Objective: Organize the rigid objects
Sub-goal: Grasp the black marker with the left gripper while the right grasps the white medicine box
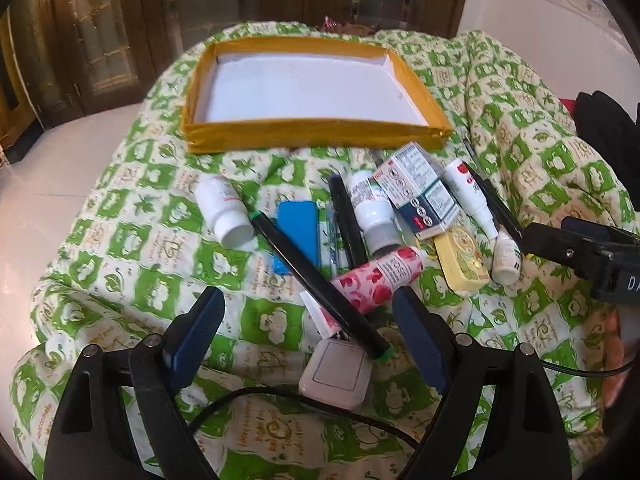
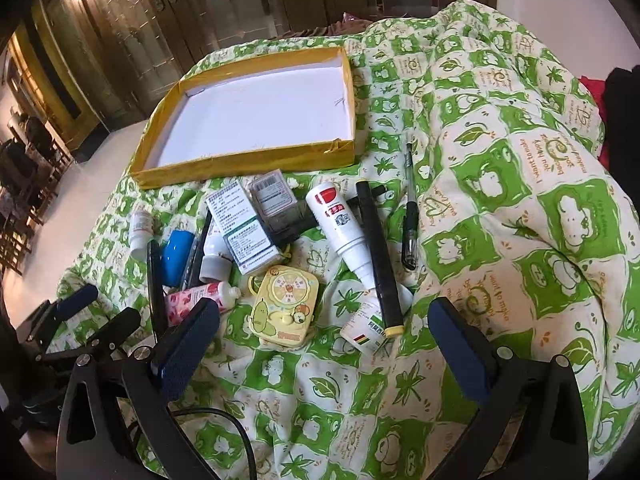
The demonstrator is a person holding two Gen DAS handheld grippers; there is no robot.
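Start of the sort, I judge — tray (image 1: 308,136) sits far on the bed quilt (image 1: 132,240), white floor bare; all items lie loose in a heap near it. Left gripper (image 1: 308,332) spread wide, holding nothing, hovering over the green-capped marker (image 1: 316,284) and rose tube (image 1: 376,276); right gripper (image 2: 324,344) also wide and empty, above the yellow case (image 2: 284,304) and small bottle (image 2: 364,326). Next move prob. calls for dropping onto one item, closing across its narrow width, then carrying it far to the tray; the marker lies over the tube, so lift that 1st.
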